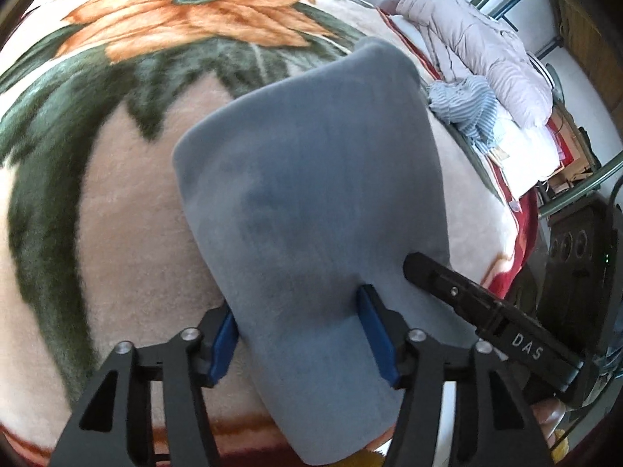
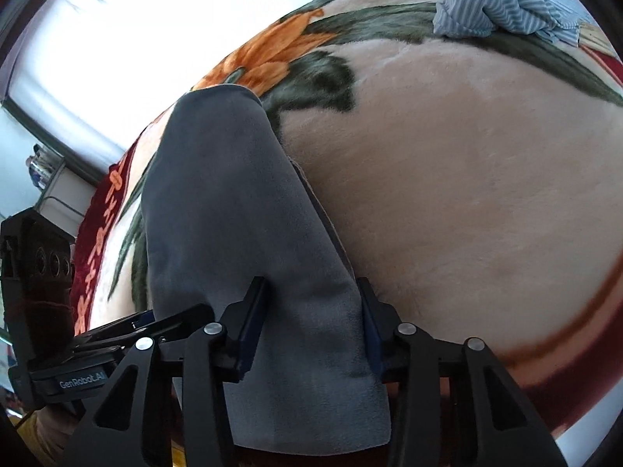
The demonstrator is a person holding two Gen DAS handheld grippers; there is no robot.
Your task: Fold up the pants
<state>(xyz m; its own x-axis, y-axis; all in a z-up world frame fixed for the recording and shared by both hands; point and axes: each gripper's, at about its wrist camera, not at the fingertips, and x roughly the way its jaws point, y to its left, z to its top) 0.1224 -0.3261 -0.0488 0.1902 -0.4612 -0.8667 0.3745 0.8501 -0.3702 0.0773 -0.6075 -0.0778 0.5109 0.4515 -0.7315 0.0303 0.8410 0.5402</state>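
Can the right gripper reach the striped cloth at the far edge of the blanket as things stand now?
Probably not at once. The right gripper has the grey pants between its fingers, and the striped cloth lies far across the open blanket. Nothing blocks the path.

black claw (image 1: 300, 334) with blue pads, silver screws.

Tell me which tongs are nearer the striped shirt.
Right. The right tongs sit at the side of the gray pants that faces the striped shirt; the left tongs are on the pants' far side.
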